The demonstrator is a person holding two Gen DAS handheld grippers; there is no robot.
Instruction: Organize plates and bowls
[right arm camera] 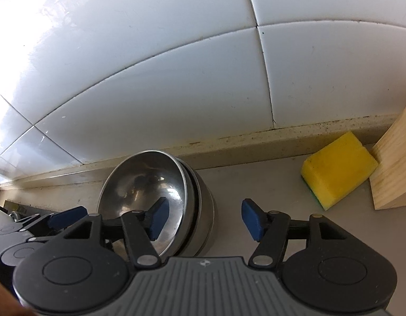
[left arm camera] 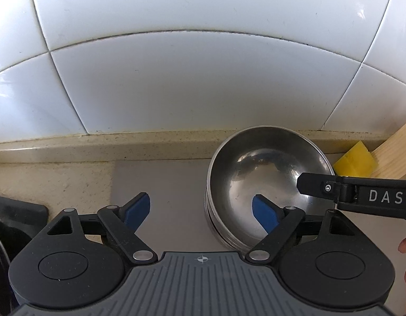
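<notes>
Here my left tool stood wide apart over the bench, its smooth blue rubber pads clear of everything: the left pad hung over a flat, matt grey mat, the right pad over the inside of the top bowl, and I could not tell whether it touched the metal. My right tool was parted about halfway and straddled the near wall of that same stack, one blue pad inside the top bowl and the other outside it; neither pad pressed on the steel, so it held nothing.

The stack of round, polished stainless-steel bowls sat nested on the grey mat, close to the speckled beige stone ledge at the foot of the glossy white tiled wall. The top bowl lay tilted in the ones below, and its mirror-bright hollow showed blurred reflections.

To the right of the bowls, well apart, a yellow rectangular sponge with a porous face and a thin green underside leaned against a pale, grained wooden block. A fingertip showed at the right edge of the left view.
</notes>
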